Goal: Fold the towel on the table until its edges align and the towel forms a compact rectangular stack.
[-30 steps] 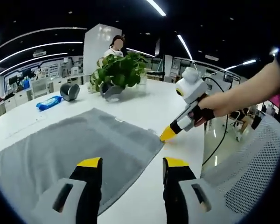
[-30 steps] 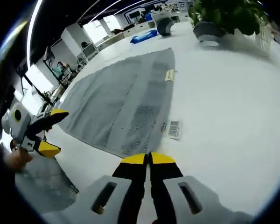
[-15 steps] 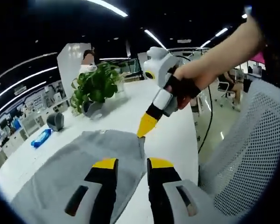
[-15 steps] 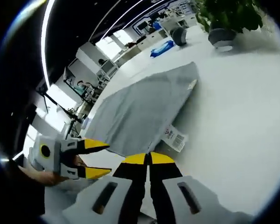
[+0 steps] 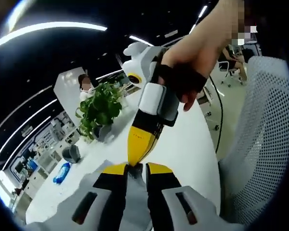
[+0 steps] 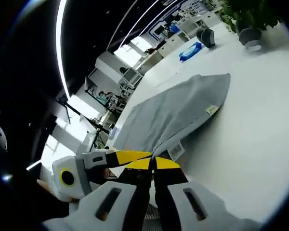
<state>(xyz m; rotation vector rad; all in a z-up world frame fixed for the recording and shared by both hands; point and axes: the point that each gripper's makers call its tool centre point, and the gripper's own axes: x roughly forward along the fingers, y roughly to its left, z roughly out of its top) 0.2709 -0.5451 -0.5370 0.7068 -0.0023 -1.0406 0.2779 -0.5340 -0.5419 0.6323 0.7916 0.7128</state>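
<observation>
Both tools raised, pinching towel [image 6: 173, 115] corner, right tool [image 6: 153, 163] beside left tool [image 5: 136, 168]

The left gripper [image 5: 136, 168] has its jaws nearly together, tips pointing away. The right gripper [image 5: 140, 144] comes down from above, held in a hand [image 5: 192, 62], its closed yellow tips meeting the left's. In the right gripper view, the right gripper [image 6: 154, 162] is closed, the left gripper [image 6: 127, 156] touching it from the left.
</observation>
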